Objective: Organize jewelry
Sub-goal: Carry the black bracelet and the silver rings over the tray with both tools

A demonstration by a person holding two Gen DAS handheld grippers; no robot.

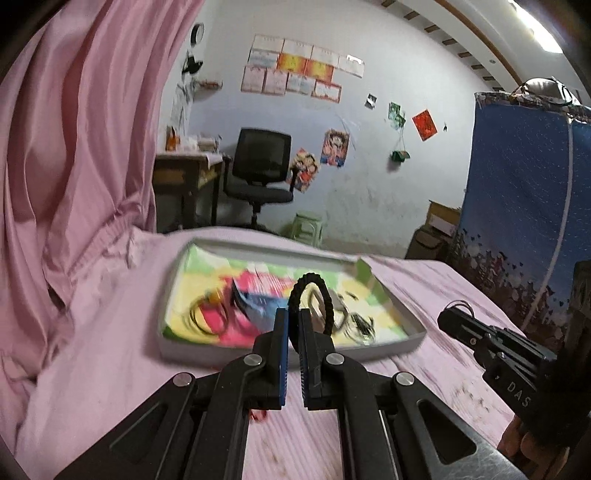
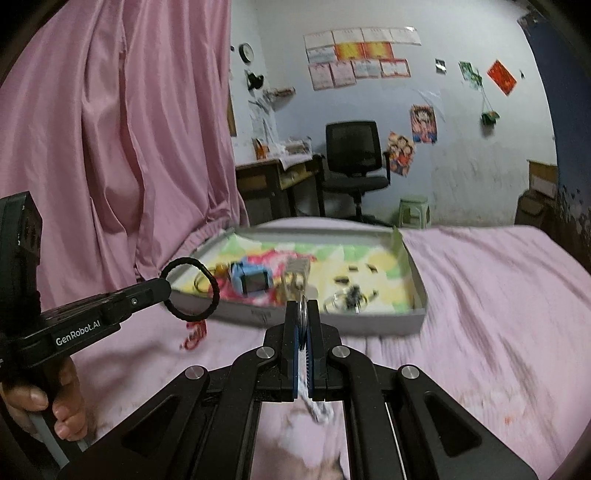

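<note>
Claws aloft over the bed: your left claw (image 1: 293, 325) pinches a black braided ring (image 1: 312, 301), your right claw (image 2: 303, 314) a thin metal ring (image 2: 303, 314). Next, probably, lower each into the tray (image 2: 417, 291).

Dim, pinkish indoor light; a ceiling lamp (image 1: 535, 22) glares upper right. The tray (image 1: 369, 347) and bed (image 2: 498, 295) smear with motion blur; edges bend and darken.

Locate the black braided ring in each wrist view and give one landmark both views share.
Left wrist view: the black braided ring stands at centre, pinched in the left tongs, in front of the tray.
Right wrist view: the ring is at left of centre, at the tip of the left tongs, over the tray's near left corner.
Shared landmark: the black office chair by the far wall.
</note>
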